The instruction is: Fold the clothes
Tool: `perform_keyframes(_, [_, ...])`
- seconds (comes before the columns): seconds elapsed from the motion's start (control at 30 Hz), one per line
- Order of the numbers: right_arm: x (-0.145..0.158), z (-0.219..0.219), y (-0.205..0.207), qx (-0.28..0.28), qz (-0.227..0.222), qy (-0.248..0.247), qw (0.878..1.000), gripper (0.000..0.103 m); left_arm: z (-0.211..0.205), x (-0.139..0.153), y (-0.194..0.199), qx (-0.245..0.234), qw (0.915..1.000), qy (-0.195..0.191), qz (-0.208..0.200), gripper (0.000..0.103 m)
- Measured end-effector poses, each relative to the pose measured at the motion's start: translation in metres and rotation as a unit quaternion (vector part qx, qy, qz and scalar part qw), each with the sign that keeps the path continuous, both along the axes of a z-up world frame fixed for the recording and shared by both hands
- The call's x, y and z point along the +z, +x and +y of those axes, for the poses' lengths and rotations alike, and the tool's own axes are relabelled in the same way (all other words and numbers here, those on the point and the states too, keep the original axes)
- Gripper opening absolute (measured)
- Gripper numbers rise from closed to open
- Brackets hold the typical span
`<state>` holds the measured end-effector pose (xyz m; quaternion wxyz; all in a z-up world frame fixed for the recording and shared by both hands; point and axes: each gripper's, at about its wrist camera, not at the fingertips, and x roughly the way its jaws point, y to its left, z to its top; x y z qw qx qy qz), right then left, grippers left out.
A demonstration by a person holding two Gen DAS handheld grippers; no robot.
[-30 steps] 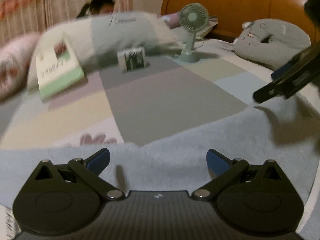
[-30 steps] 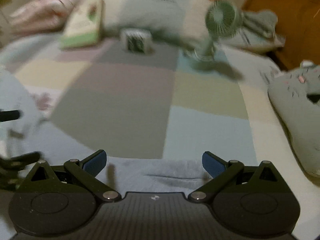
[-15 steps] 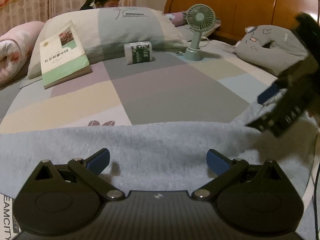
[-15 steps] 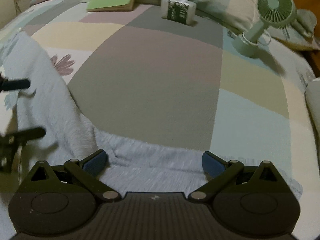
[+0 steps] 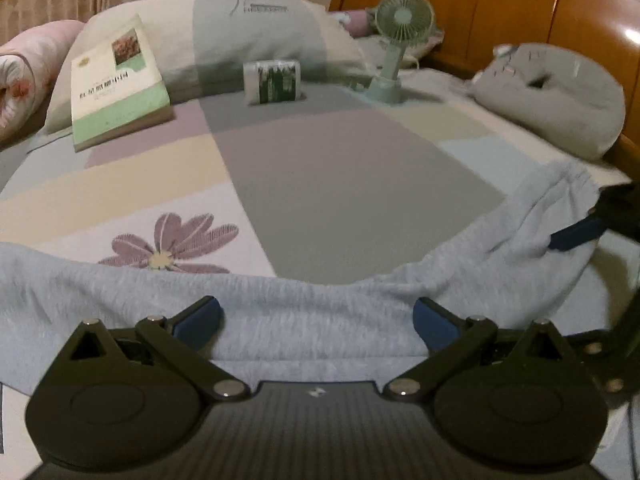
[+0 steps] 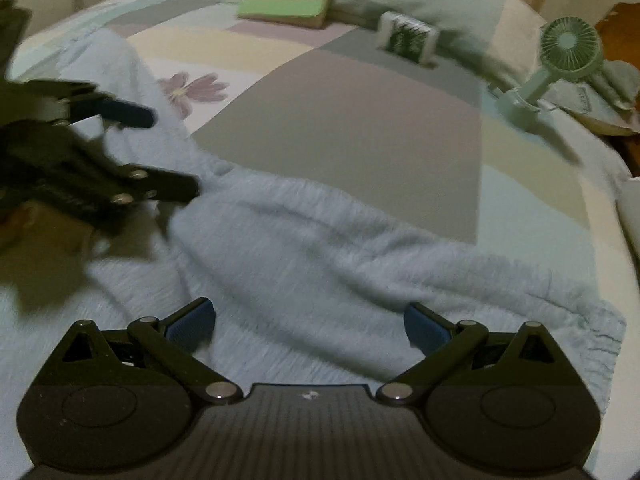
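We see a patchwork bed [image 5: 352, 184] with a wooden headboard [image 5: 520, 12] and pillow [image 5: 248, 36]. The pale blue garment [image 5: 304, 312] lies rumpled along its near edge. Both left tongs [image 5: 316, 318] and right tongs [image 6: 306, 320] gape wide above it.

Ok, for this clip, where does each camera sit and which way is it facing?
Left wrist: on the left hand-held gripper, low over the garment, facing the pillow; own open fingers below, right hand-held gripper at the right edge.
Right wrist: on the right hand-held gripper, facing up the bed, angled left; own open fingers below, left hand-held gripper at left.
Shared: garment, book, fan, pillow.
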<state>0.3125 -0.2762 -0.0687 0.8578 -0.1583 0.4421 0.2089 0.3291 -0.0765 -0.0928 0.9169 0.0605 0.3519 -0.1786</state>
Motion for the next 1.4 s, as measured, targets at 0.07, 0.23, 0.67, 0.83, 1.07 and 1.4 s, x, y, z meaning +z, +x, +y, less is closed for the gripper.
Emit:
perform_keyframes(0.07, [0.007,-0.003,0.002,0.007,0.005,0.008,1.000,0.102,0.001,0.002,-0.001,-0.001,1.0000,0.002,0.002,0.102])
perform_keyframes(0.23, [0.039,-0.007,0.020,0.031,-0.027,0.039,0.998,0.096,0.004,0.003,-0.002,-0.002,1.0000,0.000,0.004,0.102])
perform_keyframes(0.67, [0.012,0.016,0.105,0.172,0.103,0.054,0.978,0.060,0.010,0.001,-0.001,-0.008,0.9998,-0.015,0.006,0.102])
perform_keyframes(0.83, [0.013,0.018,0.079,0.196,0.093,0.032,0.976,0.058,0.013,0.007,-0.002,0.000,0.9997,-0.023,-0.005,0.102])
perform_keyframes(1.07, [0.026,0.027,0.060,0.223,0.053,-0.010,0.973,0.015,0.026,0.011,0.002,0.018,0.9990,-0.040,-0.008,0.102])
perform_keyframes(1.4, [0.036,0.024,0.093,0.161,-0.017,-0.044,0.986,0.013,0.029,0.011,0.003,0.013,0.9987,-0.049,-0.007,0.102])
